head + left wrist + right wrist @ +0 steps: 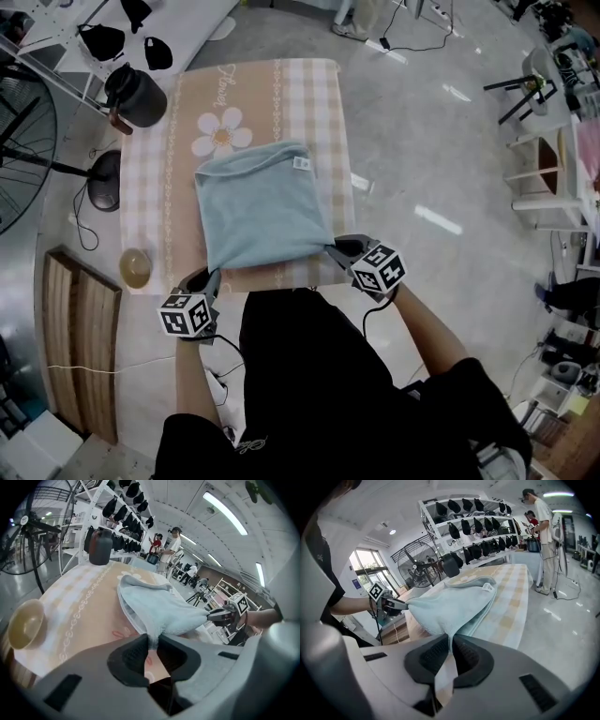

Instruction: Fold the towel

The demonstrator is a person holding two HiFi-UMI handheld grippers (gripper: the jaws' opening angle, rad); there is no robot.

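A light blue towel (pixel 262 206) lies folded on the floral and checked tablecloth (pixel 309 94), its white tag (pixel 301 162) at the far right corner. At the table's near edge, my left gripper (pixel 202 279) is shut on the towel's near left corner, which shows pinched between its pads in the left gripper view (pixel 152 641). My right gripper (pixel 339 248) is shut on the near right corner (pixel 451 641). Both corners are lifted off the table, and the towel's (pixel 454 604) near edge hangs stretched between the two grippers.
A black jug (pixel 136 94) stands at the table's far left corner. A tan bowl (pixel 136 267) sits at its near left corner. A floor fan (pixel 19 159) and a wooden bench (pixel 80 337) stand left of the table. People (pixel 171 548) stand beyond the far end.
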